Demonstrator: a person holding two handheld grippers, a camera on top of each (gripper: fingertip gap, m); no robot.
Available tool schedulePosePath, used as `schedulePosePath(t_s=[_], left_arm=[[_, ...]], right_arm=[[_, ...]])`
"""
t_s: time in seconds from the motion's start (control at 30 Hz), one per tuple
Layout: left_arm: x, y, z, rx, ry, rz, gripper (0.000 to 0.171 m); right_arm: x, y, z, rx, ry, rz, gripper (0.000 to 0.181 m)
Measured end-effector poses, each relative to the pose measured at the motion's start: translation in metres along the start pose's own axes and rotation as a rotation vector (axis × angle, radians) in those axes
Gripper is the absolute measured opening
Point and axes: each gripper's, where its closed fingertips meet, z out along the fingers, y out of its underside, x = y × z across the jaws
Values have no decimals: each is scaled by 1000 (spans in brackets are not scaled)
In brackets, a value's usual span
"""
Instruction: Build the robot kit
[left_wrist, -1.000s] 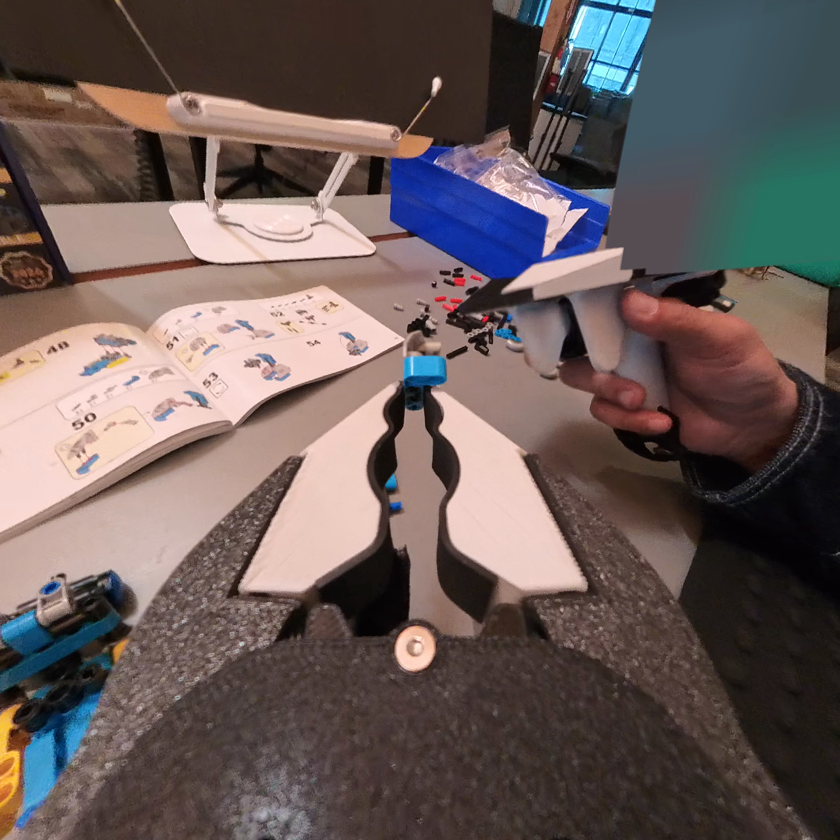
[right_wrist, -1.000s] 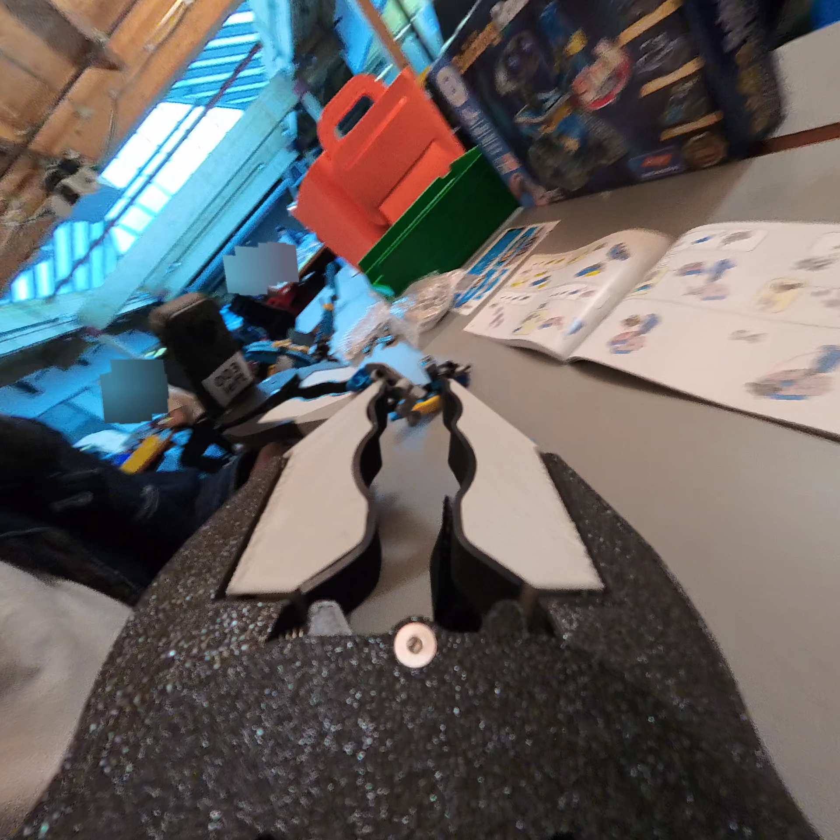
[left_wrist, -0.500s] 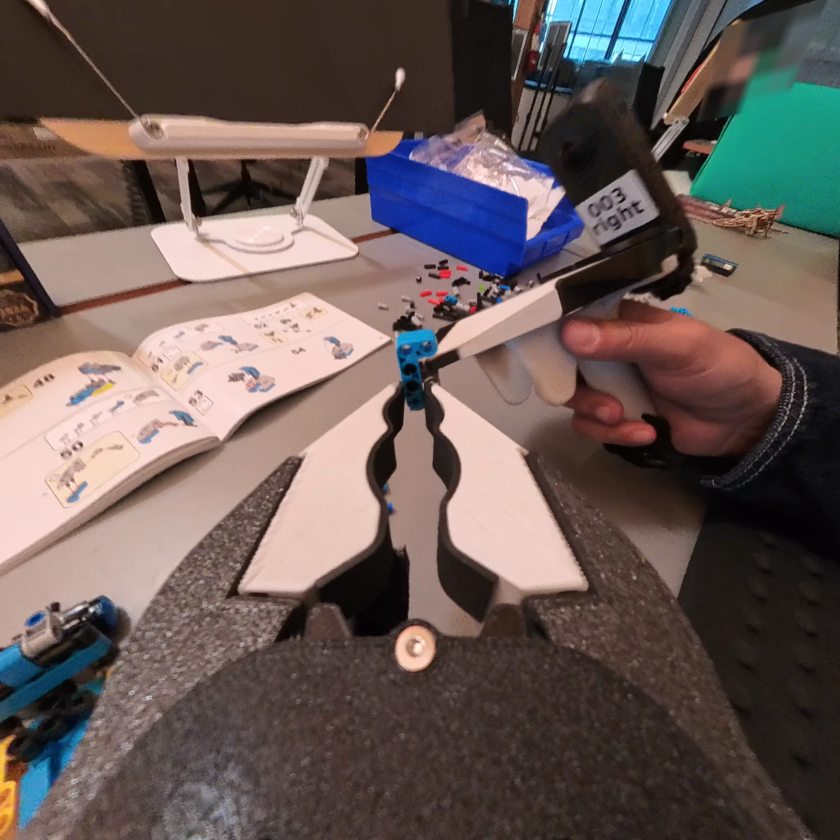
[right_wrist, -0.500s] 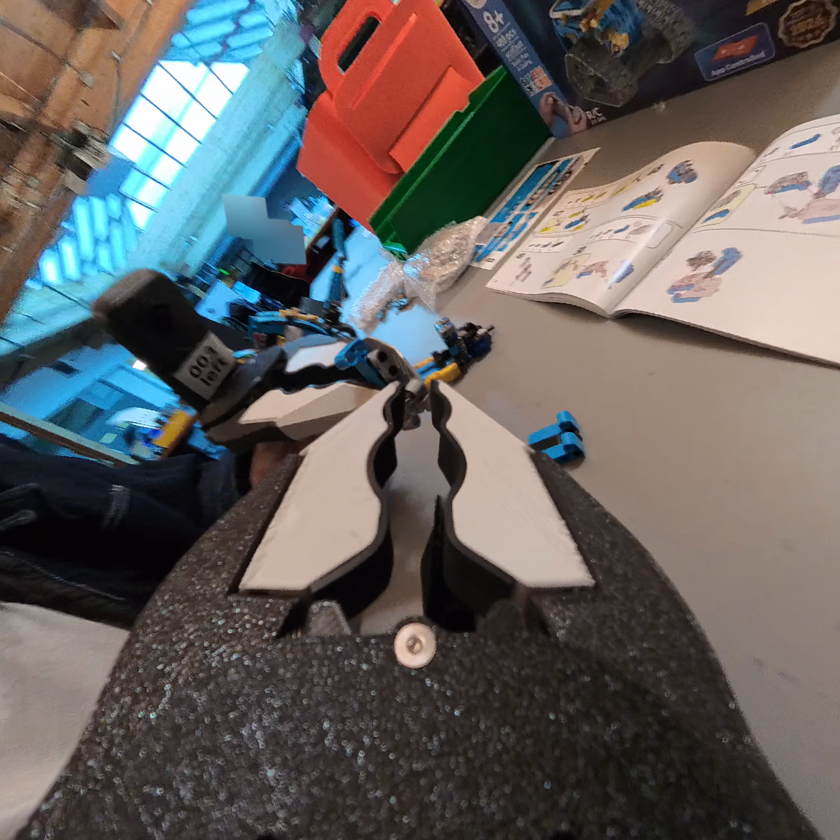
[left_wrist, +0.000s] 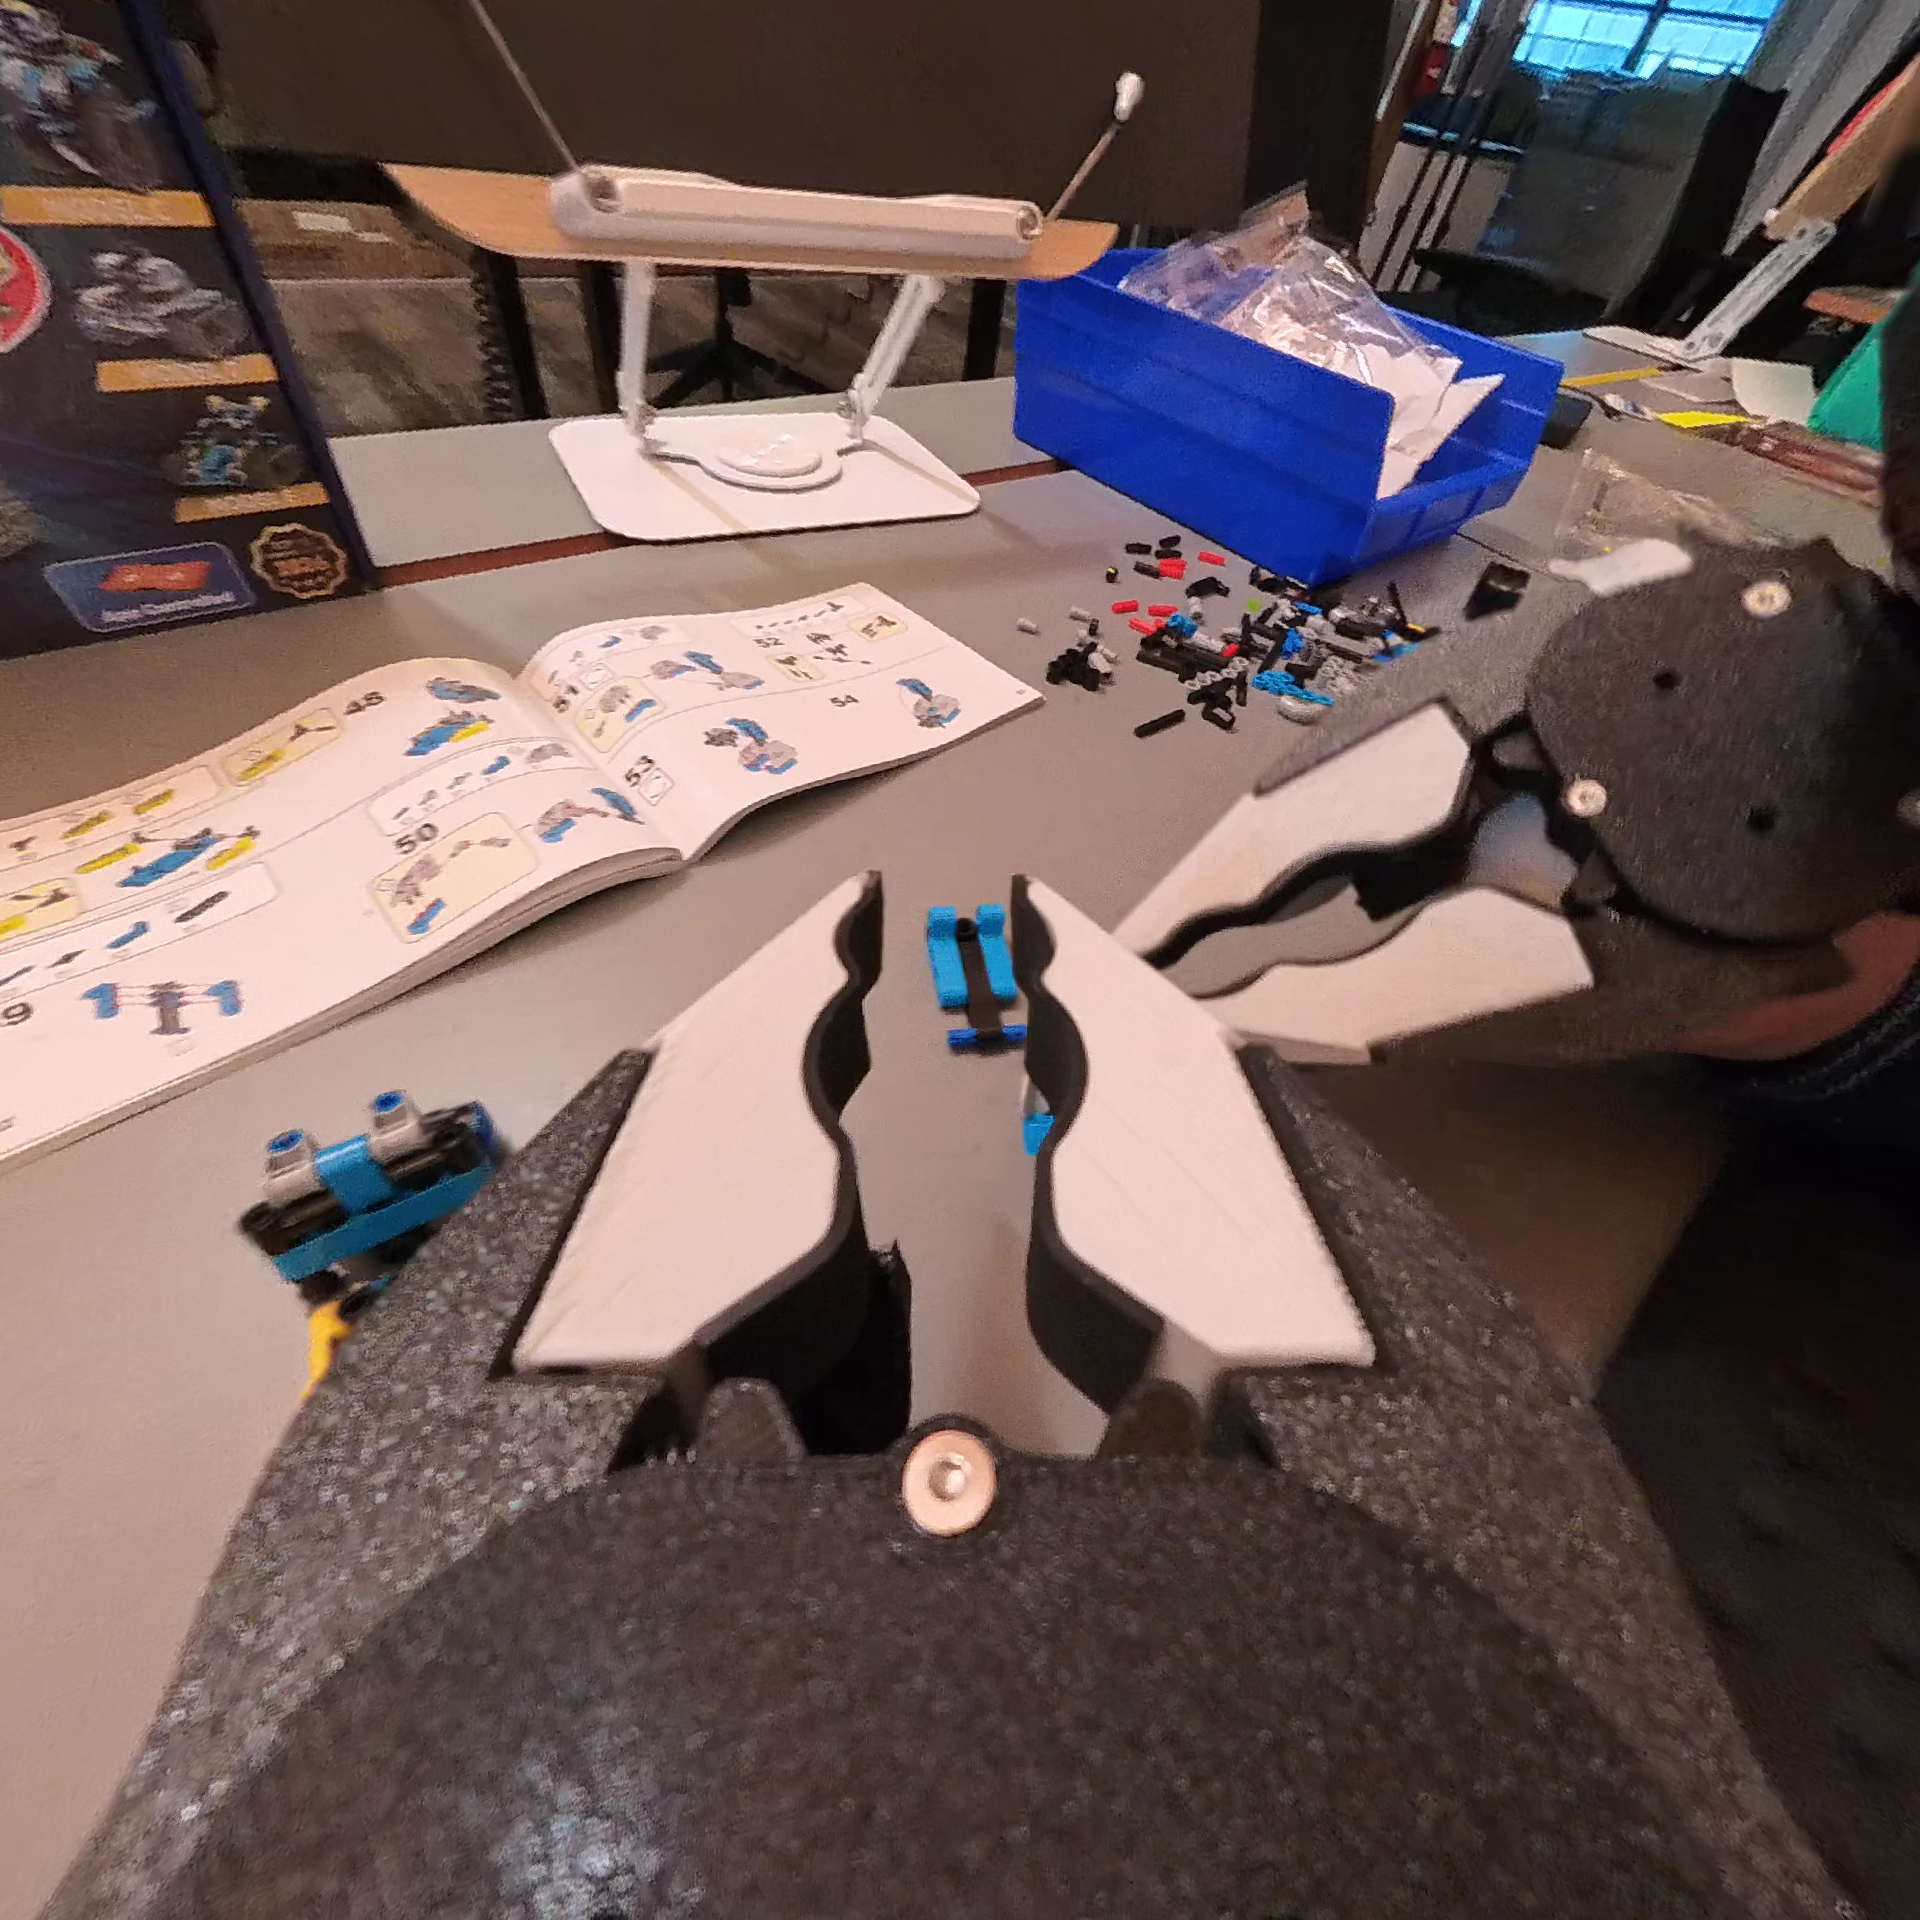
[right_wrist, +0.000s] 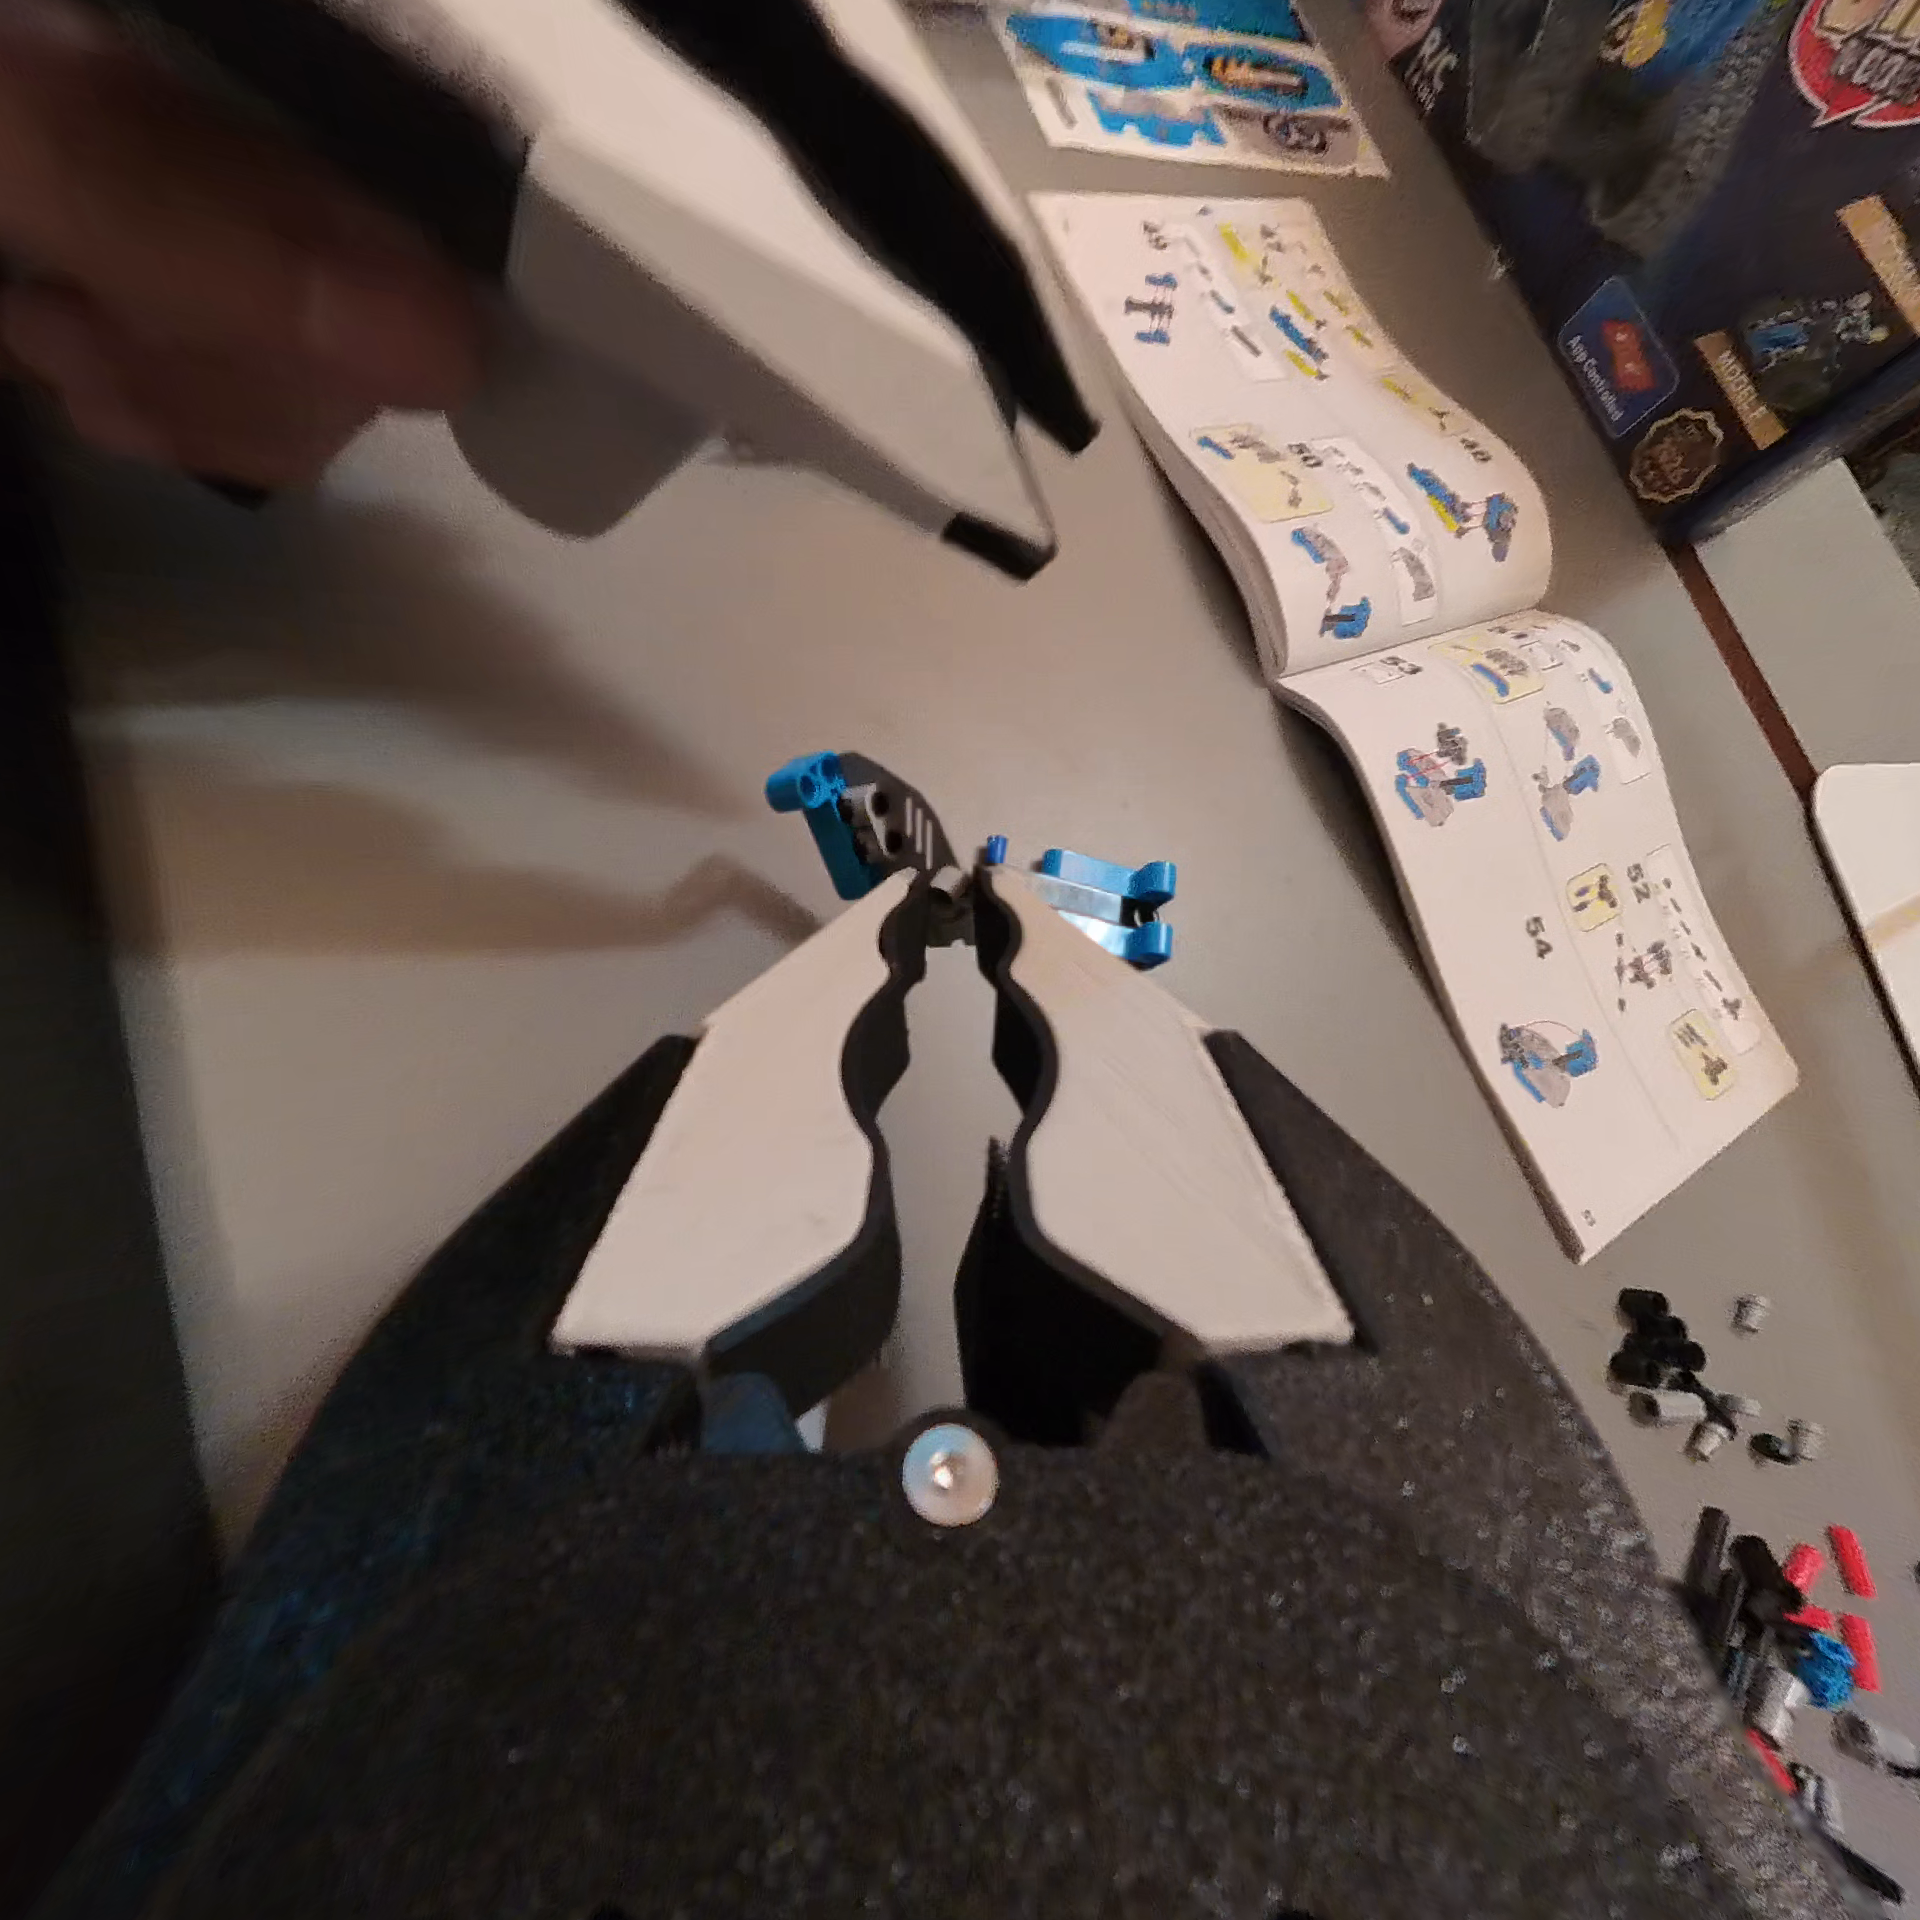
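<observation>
Blue brick piece upright in right tool

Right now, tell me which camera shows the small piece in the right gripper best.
The right wrist view: the blue and black piece sits sharp at the right gripper tips, jaws closed on it. In the left wrist view, the left gripper's finger hides those tips, so the piece cannot be seen.

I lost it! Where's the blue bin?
In the left wrist view, the blue bin sits at the table's far right, behind the scattered small pieces.
</observation>
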Motion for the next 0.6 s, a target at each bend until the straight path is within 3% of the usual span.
schedulePosePath(t_s=[0.27,0.37,0.47,0.6], left_arm=[[1,11,5,-59,7,7,24],[9,13,6,-71,44,33,24],[18,19,8,-99,96,36,23],[29,30,13,-157,139,73,23]], right_arm=[[-11,5,8,-8,-56,54,8],[-3,6,-16,52,-94,188,17],[3,29,-51,59,-149,319,21],[-9,64,-58,-13,-161,349,24]])
